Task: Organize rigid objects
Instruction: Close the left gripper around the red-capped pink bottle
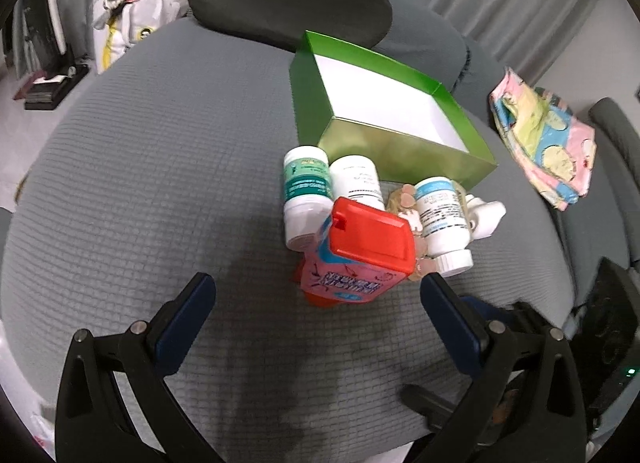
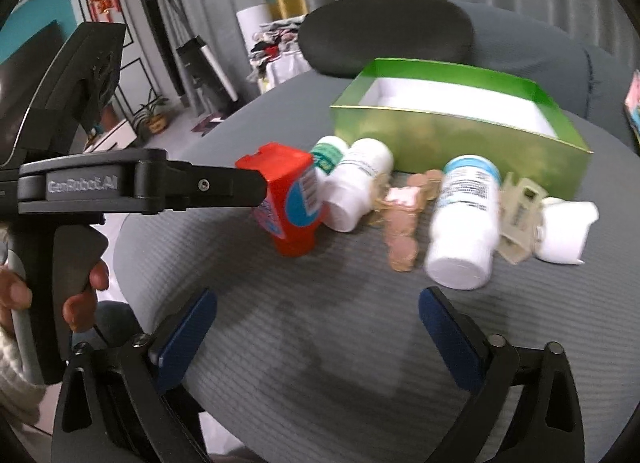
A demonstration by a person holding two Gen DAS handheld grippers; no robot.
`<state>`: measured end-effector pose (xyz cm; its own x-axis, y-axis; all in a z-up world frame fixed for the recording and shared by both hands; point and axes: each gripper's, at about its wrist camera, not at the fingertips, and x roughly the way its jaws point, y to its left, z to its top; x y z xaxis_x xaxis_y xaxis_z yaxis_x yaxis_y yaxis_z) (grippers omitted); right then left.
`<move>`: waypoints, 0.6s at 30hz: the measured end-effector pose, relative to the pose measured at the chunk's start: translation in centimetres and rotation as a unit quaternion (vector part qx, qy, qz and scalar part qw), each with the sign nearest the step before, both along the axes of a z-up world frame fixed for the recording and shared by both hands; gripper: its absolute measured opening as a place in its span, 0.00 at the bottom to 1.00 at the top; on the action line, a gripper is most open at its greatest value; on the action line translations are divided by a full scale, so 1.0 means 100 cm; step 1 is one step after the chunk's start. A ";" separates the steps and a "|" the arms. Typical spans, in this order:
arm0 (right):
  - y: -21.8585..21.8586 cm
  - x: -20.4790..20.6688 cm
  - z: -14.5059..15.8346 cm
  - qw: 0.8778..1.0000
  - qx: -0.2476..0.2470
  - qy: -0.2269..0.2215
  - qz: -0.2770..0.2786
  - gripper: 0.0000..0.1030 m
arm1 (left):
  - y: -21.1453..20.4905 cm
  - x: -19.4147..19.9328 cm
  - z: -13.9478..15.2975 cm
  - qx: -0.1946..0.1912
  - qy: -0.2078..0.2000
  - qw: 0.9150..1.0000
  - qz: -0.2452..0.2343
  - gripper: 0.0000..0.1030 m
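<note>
The green box sits open and upward-facing on the grey quilted cover; its white interior holds nothing. All loose items lie on the cover along the box's near wall. The red-capped pink bottle lies nearest the cameras, in front of the box's left corner. Two white pill bottles, one green-labelled and one plain, lie between it and the box. A blue-labelled bottle lies before the box's centre, with a beige clip and a white object to its right.

The left gripper is spread wide, gripping nothing. The right gripper likewise stands wide apart and empty.
</note>
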<state>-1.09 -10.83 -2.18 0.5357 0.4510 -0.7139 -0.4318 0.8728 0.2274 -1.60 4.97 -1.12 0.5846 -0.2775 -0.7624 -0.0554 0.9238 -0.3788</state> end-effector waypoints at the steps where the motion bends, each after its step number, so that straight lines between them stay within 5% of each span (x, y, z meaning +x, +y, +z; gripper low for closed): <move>1: 0.002 0.003 -0.003 1.000 0.003 0.004 0.004 0.90 | -0.001 0.002 -0.001 -0.004 -0.002 1.000 -0.005 0.98; 7: 0.018 0.023 -0.016 0.999 0.023 0.024 0.011 0.73 | -0.008 0.014 -0.007 -0.015 0.000 0.999 -0.033 0.90; 14: 0.025 0.043 -0.019 0.999 0.041 0.027 0.011 0.58 | -0.012 0.023 -0.013 -0.025 0.002 0.998 -0.055 0.65; 18: 0.026 0.041 -0.017 0.998 0.043 0.027 0.020 0.39 | -0.011 0.026 -0.017 -0.034 0.005 0.998 -0.059 0.54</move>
<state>2.97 -8.22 -3.91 0.4777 0.5324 -0.6989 -0.4507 0.8313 0.3252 1.01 3.87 -2.79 0.5371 -0.3947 -0.7455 0.0474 0.8965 -0.4405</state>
